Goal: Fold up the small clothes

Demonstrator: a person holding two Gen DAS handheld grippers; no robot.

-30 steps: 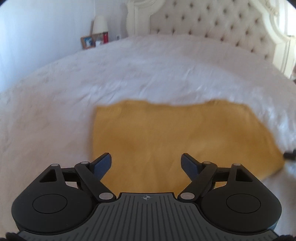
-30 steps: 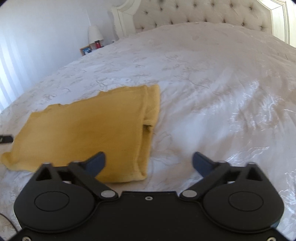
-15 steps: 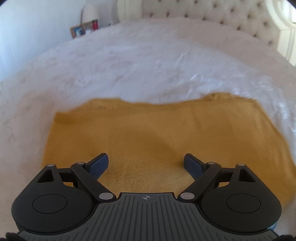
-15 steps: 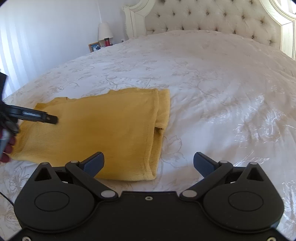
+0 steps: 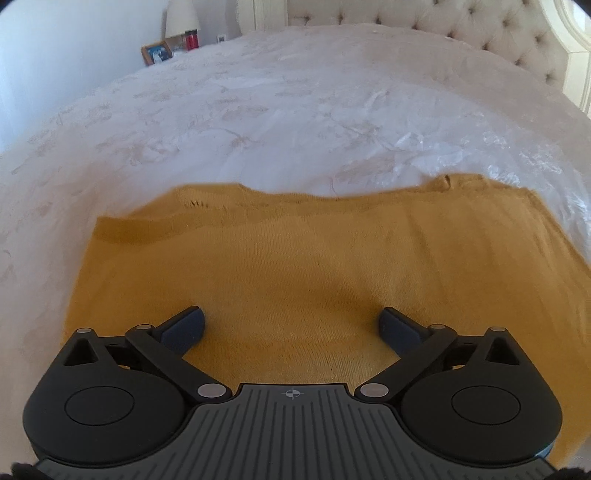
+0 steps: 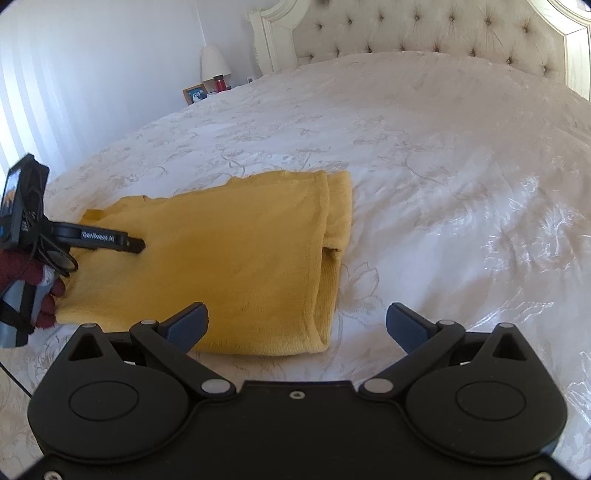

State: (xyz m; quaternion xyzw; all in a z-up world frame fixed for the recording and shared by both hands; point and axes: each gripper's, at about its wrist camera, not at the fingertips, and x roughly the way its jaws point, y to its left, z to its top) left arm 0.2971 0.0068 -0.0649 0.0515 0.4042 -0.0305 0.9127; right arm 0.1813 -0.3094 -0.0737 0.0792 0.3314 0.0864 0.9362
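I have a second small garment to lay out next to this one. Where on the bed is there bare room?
The white bedspread is bare between the yellow garment and the tufted headboard, and all along the garment's folded right edge. The garment's left end is crowded: the left gripper, jaws opening, is over it.

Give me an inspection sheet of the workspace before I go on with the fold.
Surface: white floral bedspread, lightly wrinkled.
Job's things: yellow garment lying flat, partly folded, doubled edge on its right.
Clutter: nothing seen on the bed.
Grippers: left tongs opening over the garment, nothing clamped; right tongs open, above the garment's near right corner.
Cables: thin black loop hangs by the left tongs' handle.
Surroundings: tufted headboard; lamp and picture frame beside the bed.
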